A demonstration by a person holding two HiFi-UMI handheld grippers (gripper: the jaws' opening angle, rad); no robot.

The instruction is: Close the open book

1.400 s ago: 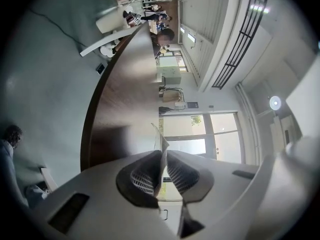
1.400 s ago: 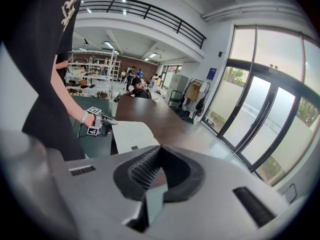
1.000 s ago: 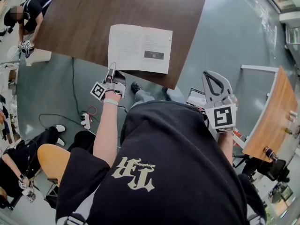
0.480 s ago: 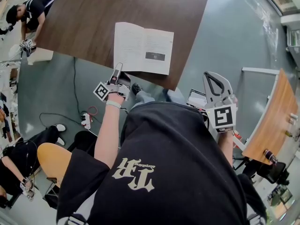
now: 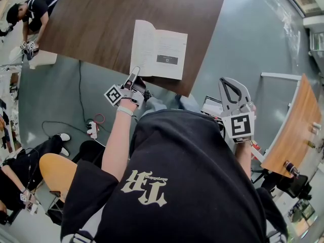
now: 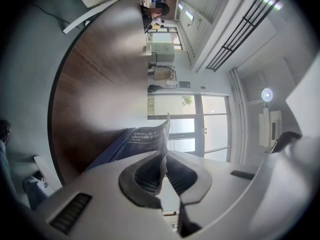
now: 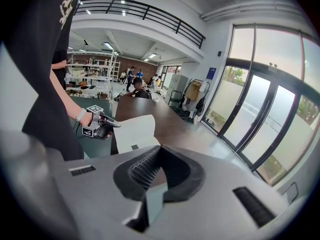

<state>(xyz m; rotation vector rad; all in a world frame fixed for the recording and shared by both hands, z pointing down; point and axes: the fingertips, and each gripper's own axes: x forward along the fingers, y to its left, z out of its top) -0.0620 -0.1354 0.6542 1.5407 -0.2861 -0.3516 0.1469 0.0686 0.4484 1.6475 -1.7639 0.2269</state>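
The book (image 5: 162,52) lies on the dark wooden table (image 5: 91,19) near its front edge. Its right half lies flat and its left half is lifted and tilted upward. My left gripper (image 5: 134,75) is shut on the lower edge of that raised left half. In the left gripper view the blue cover (image 6: 142,139) runs up from between the pads of the left gripper (image 6: 162,170). My right gripper (image 5: 231,89) hangs off the table to the right, shut on nothing. In the right gripper view the right gripper (image 7: 159,148) points toward the book (image 7: 135,132) and the left gripper (image 7: 109,123).
A power strip with cables (image 5: 92,130) lies on the grey floor left of me. Another person (image 5: 28,11) bends at the table's far left corner. A lighter wooden table (image 5: 293,130) stands at the right, and a dark device (image 5: 212,105) lies near my right gripper.
My left gripper has moved right and up with the book's left half, which now stands steeper and looks narrower. The right gripper has stayed still.
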